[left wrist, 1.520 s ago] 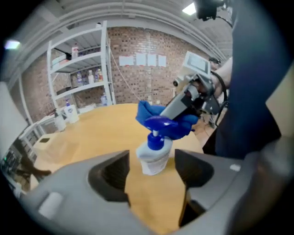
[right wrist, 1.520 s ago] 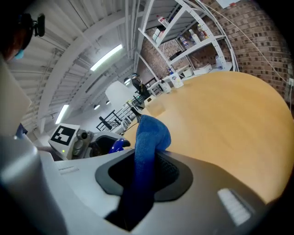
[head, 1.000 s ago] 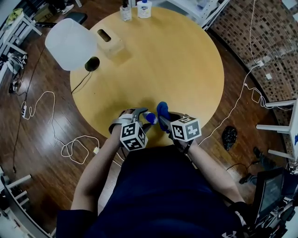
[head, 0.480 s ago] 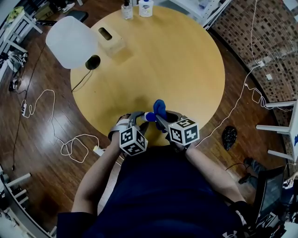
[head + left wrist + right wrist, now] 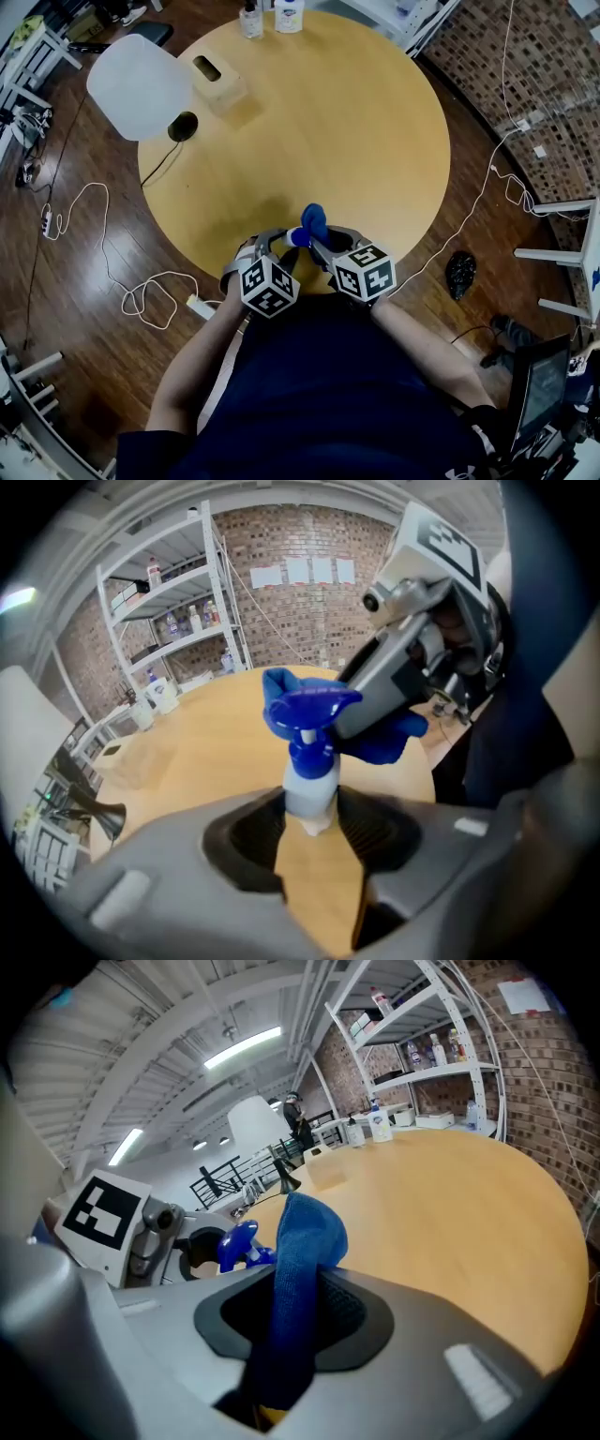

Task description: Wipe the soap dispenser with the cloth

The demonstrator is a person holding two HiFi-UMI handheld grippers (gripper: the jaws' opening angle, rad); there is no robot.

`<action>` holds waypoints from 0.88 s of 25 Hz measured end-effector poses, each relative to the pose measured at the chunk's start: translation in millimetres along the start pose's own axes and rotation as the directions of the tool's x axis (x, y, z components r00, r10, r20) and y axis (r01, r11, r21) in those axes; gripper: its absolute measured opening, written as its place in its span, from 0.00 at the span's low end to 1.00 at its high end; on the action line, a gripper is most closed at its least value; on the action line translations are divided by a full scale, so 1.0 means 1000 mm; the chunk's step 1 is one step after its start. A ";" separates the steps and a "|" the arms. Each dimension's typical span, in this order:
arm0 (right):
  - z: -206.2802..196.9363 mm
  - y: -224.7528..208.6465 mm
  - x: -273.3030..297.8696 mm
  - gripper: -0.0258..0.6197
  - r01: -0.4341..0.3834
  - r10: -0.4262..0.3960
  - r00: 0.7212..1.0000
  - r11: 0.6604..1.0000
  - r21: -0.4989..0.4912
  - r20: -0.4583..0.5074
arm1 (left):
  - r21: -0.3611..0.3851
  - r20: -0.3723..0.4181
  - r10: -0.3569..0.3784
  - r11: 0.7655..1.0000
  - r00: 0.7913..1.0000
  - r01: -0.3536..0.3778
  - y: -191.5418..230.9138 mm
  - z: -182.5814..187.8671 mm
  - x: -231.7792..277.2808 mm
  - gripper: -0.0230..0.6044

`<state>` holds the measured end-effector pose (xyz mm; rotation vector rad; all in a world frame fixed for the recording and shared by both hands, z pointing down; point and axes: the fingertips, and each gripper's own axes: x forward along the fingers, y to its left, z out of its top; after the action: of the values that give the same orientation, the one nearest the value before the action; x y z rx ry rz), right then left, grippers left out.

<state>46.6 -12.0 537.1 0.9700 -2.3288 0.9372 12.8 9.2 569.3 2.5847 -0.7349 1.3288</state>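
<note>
The person holds both grippers close together over the near edge of the round wooden table (image 5: 375,122). The left gripper (image 5: 311,822) has its jaws clamped on the white body of the soap dispenser (image 5: 309,785). They have just been closing, and both dark pads now press against the bottle's sides. The dispenser's blue pump head (image 5: 305,705) sticks out beyond the jaws, towards the right gripper (image 5: 298,1309).

That gripper's jaws stand narrow, pinching a blue cloth (image 5: 305,1241). A fold of it rises above the pads and the rest hangs down behind them. In the head view the cloth (image 5: 313,220) sits just beside the pump head, between the tips of the two grippers; whether it touches the pump cannot be told.

Well apart from the grippers, on the table's far side, stand a white lamp (image 5: 141,86), a wooden tissue box (image 5: 220,82) and two bottles (image 5: 272,17) at the rim. White cables (image 5: 141,295) trail across the dark wooden floor (image 5: 84,356) to the left. Metal shelves (image 5: 173,621) stand against a brick wall (image 5: 309,592) behind the table
</note>
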 end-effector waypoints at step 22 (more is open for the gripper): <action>-0.044 -0.056 -0.011 0.20 0.156 -0.149 0.987 0.981 0.112 -0.061 | -0.162 0.031 -0.020 0.986 0.999 0.025 -0.012 -0.003 0.003 0.28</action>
<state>101.4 -4.3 583.1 1.1394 -2.1426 1.0317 17.7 19.7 574.7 2.4814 -0.7820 1.1747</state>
